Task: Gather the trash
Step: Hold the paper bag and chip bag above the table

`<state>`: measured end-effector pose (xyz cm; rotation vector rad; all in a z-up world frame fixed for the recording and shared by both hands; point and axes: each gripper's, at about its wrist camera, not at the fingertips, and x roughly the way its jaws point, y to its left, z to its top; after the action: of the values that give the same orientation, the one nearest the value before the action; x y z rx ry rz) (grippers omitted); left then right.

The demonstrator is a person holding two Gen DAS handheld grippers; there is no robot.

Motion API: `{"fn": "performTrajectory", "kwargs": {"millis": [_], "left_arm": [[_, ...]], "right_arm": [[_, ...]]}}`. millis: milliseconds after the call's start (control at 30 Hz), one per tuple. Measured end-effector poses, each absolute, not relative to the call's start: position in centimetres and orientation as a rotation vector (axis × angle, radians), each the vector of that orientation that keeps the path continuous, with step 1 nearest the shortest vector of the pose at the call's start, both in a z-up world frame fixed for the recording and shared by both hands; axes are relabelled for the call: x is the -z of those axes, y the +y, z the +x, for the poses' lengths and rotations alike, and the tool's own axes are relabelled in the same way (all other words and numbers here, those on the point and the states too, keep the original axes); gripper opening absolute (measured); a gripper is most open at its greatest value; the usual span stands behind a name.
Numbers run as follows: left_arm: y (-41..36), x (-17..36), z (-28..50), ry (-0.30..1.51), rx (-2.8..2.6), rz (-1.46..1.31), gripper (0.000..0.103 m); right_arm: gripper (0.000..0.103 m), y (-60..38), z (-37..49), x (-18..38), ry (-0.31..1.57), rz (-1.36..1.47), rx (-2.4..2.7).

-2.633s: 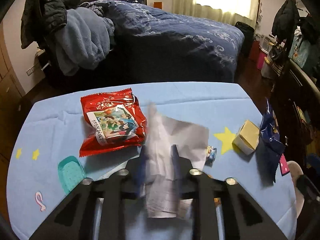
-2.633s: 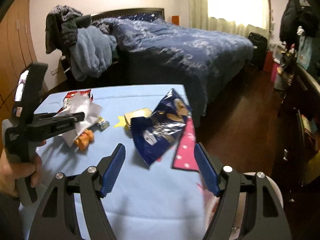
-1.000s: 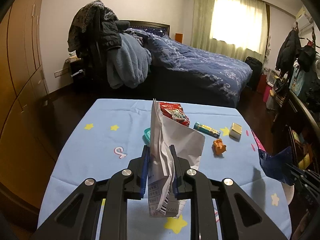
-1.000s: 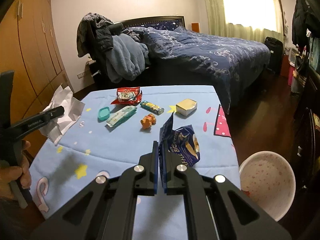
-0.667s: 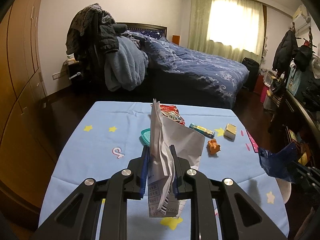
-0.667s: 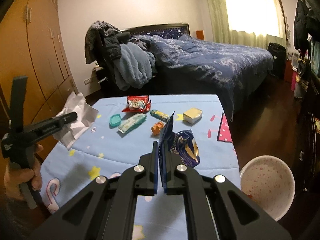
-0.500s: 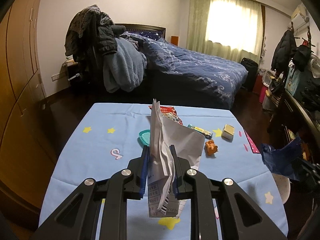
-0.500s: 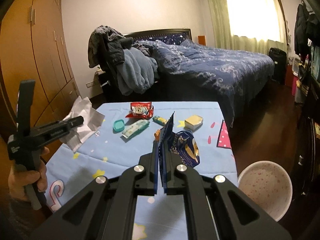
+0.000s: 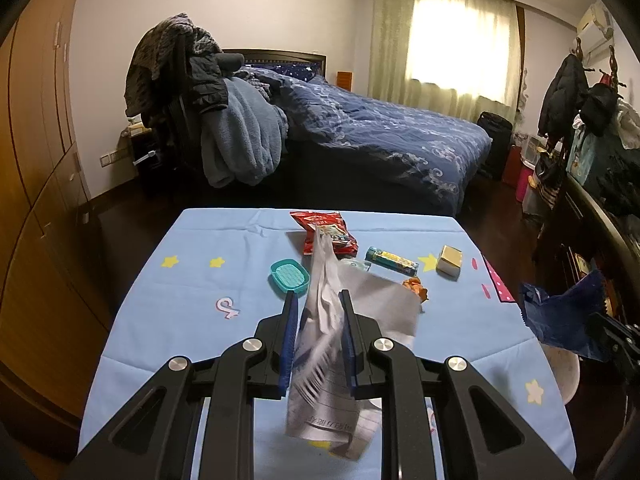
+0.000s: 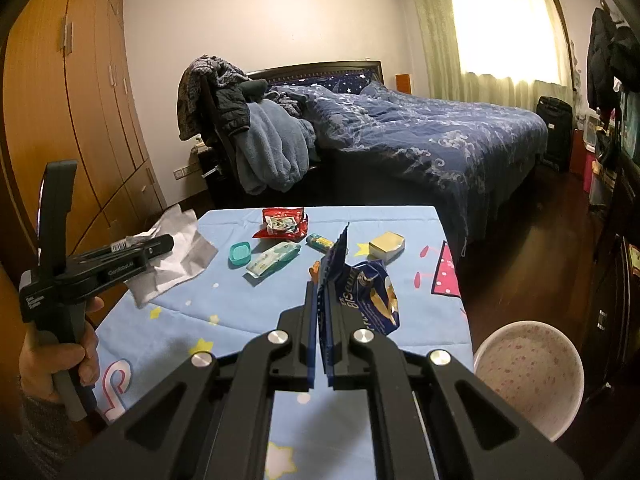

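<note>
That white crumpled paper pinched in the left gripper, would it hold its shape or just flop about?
Probably floppy: the crumpled white paper sags below the left gripper and its free corner bends sideways. Likely very light, since a narrow pinch holds it. It may slip or tear if tugged.

The left tool (image 9: 318, 300) is raised with fingers slightly apart around crumpled paper (image 9: 340, 320); the right tool (image 10: 323, 286) is clamped on a blue wrapper (image 10: 368, 296).

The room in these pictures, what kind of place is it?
Most likely a home bedroom: a bed with a blue duvet, a wooden wardrobe along the wall, and coats hanging on a rack. A table with a child's star-print cloth stands at the bed's foot.
</note>
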<state>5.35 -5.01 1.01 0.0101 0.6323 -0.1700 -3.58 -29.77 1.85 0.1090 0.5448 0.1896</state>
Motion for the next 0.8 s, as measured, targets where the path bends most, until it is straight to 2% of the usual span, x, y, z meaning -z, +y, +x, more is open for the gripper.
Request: {"fn": "performTrajectory", "kwargs": {"millis": [533,600,633,767,800], "left_arm": [[-7.9,-1.3,4.9,0.648,0.227,0.04,0.021],[-7.5,-0.3,4.9,0.695,0.253,0.03,0.045],[-7.2,0.5,4.6,0.715,0.248,0.031,0.047],[-5.7,3.6,3.6,0.836,0.201,0.026,0.047],[-5.5,4.4,3.4,0.873,0.213,0.006,0.055]], "right_arm": [[0.005,-33.0,-4.7,-1.5,0.532,0.167,-0.15],[0.005,-33.1,-5.0,-1.4,0.53,0.169,-0.151],[0.005,-33.2,-5.1,-1.4,0.529,0.17,-0.152],[0.005,-33.1,-5.0,-1.2,0.534,0.166,-0.161],[0.005,-33.0,-5.0,-1.2,0.537,0.164,-0.163]]}}
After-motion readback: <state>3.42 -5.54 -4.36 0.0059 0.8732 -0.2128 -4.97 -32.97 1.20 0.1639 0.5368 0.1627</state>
